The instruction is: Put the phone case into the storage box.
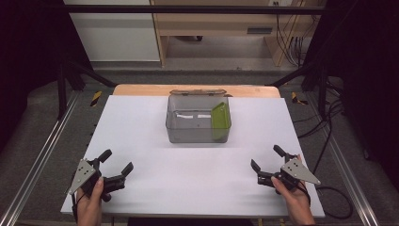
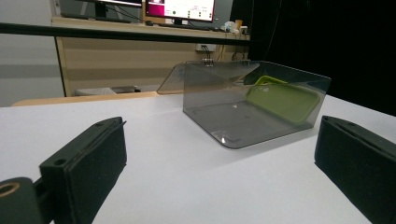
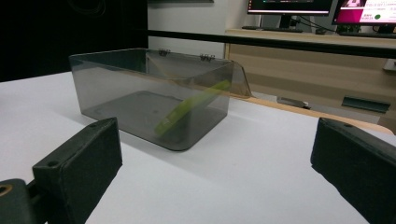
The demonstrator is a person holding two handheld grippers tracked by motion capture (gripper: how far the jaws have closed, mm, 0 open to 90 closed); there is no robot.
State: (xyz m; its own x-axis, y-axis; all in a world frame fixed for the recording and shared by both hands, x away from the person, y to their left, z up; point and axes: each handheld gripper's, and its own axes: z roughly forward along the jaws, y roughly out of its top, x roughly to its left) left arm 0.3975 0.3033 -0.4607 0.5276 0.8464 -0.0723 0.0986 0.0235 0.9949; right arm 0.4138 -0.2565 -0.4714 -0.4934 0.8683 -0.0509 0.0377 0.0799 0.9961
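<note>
Holding both tools low at the near edge of the white table (image 1: 141, 141), you had the left gripper (image 1: 116, 165) and the right gripper (image 1: 266, 158) spread wide, jaws well apart and nothing between them. Neither touched anything.

Work object: a smoky clear plastic box (image 1: 188, 126), at the middle of the table toward the far edge, well apart from both grippers. Its hinged lid (image 1: 197, 92) stood open, tipped back beyond the far wall. Inside, a flat green plate (image 1: 219, 118) leaned tilted against the box's right wall, lower edge on the floor of the box; the left gripper view showed its broad face (image 2: 284, 100), the right gripper view its thin edge (image 3: 191, 106).

Judgement on handling: the box looked thin-walled, light, stiff but prone to flex, and slippery on its glossy sides. It would likely slide on the smooth table if you pushed one wall only. The green plate looked rigid, light and smooth. Best hold was probably its raised upper edge, jaws pinching across the thin dimension, reaching in from above. A second gripper steadying the box's left rim would have guarded against skidding or tipping.
</note>
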